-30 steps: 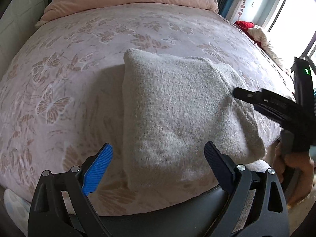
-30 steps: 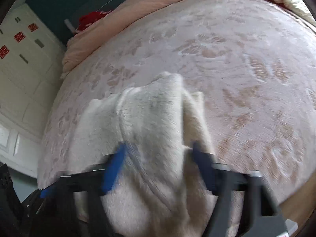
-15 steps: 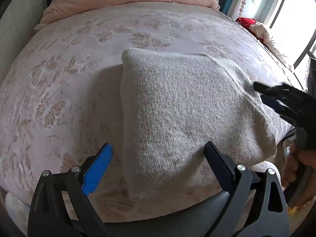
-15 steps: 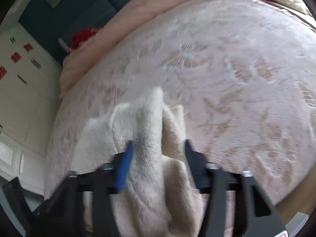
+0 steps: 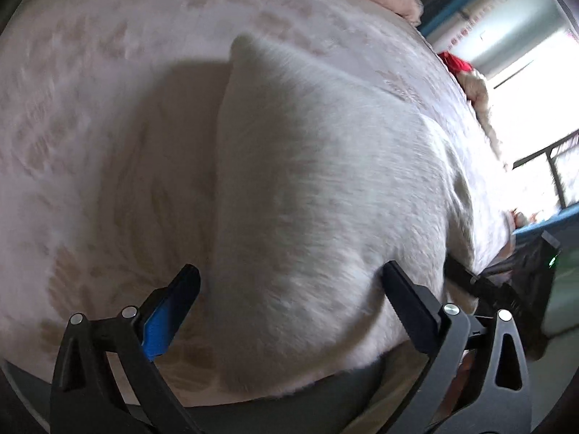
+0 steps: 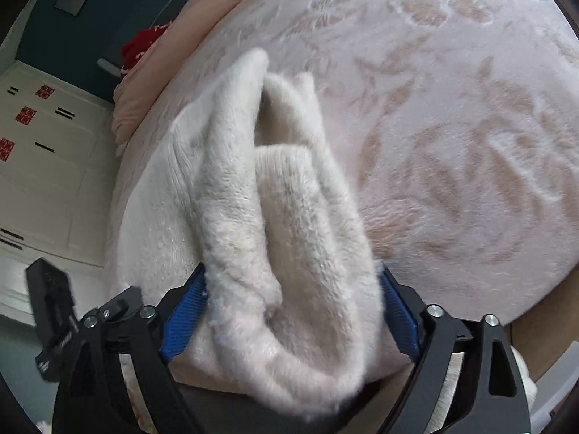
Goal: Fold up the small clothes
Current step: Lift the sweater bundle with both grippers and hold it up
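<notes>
Right gripper (image 6: pixel 291 307) pinches a bunched fold of the fuzzy cream knit garment (image 5: pixel 318 195) on the pink butterfly bedspread (image 6: pixel 452 126), probably to carry that edge over, while left gripper (image 5: pixel 289 300) hovers wide open, ready to pin it.

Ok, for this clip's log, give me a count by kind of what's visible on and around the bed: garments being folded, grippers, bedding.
Cream fuzzy garment: 1
Grippers: 2, the left gripper and the right gripper
Pink patterned bedspread: 1
Pink duvet: 1
Red items: 2, one by the headboard and one by the window
Total: 7
</notes>
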`<state>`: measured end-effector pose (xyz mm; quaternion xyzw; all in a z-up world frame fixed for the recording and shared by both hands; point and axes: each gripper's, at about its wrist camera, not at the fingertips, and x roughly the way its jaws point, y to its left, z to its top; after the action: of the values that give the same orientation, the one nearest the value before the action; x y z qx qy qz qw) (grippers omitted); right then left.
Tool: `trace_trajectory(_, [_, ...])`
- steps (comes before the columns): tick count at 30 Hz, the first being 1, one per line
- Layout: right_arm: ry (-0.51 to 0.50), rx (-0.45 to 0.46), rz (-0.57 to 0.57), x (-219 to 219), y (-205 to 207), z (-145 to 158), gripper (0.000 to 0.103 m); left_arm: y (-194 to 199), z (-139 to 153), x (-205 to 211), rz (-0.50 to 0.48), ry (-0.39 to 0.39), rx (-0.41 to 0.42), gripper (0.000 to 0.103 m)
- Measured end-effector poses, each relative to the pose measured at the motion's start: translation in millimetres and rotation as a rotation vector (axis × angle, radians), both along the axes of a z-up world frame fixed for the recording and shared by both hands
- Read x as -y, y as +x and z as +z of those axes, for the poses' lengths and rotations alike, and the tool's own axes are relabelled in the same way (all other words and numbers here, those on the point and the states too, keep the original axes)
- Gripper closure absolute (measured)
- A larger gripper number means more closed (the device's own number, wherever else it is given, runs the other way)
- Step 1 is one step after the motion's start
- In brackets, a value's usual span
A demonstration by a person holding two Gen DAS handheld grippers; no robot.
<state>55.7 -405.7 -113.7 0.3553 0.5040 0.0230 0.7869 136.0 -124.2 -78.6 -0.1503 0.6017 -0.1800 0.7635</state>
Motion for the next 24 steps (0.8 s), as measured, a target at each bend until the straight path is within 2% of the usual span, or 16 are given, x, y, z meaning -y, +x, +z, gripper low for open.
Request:
trace_trajectory(1, [0.005, 0.007, 0.005, -1, 2, 0, 0.006, 3, -6, -2, 0.011, -0.034, -0.027, 0.005])
trace_trajectory(3, [0.023, 0.016, 0.008, -1, 7, -4, 0.005, 7, -17, -7, 0.049, -0.09, -0.055, 0.005])
trace_trajectory(10, [0.083, 0.071, 0.023, 1, 25, -10, 0.005, 9, -12, 16, 0.011, -0.03, 0.017, 0.005])
trace_trajectory(11, [0.079, 0.078, 0.03, 0, 29, -8, 0.008, 10, -11, 19, 0.003, -0.03, 0.017, 0.005])
trace_trajectory(12, [0.073, 0.088, 0.041, -3, 31, -6, 0.029, 10, -8, 21, -0.008, -0.047, 0.017, 0.012])
trace_trajectory(14, [0.062, 0.088, 0.038, -5, 31, 0, 0.045, 11, 0, 24, -0.015, -0.024, 0.028, 0.025])
trace_trajectory(15, [0.06, 0.094, 0.023, -4, 29, 4, 0.055, 9, 8, 27, -0.027, -0.011, 0.041, 0.036])
trace_trajectory(16, [0.068, 0.098, 0.007, -2, 26, 9, 0.06, 8, 14, 28, -0.037, 0.002, 0.051, 0.044])
trace_trajectory(19, [0.074, 0.115, -0.016, -4, 19, 28, 0.063, 4, 35, 29, -0.069, 0.011, 0.083, 0.052])
trace_trajectory(24, [0.041, 0.187, 0.0, -13, -2, 77, 0.064, -10, 85, 28, -0.099, 0.026, 0.165, 0.055])
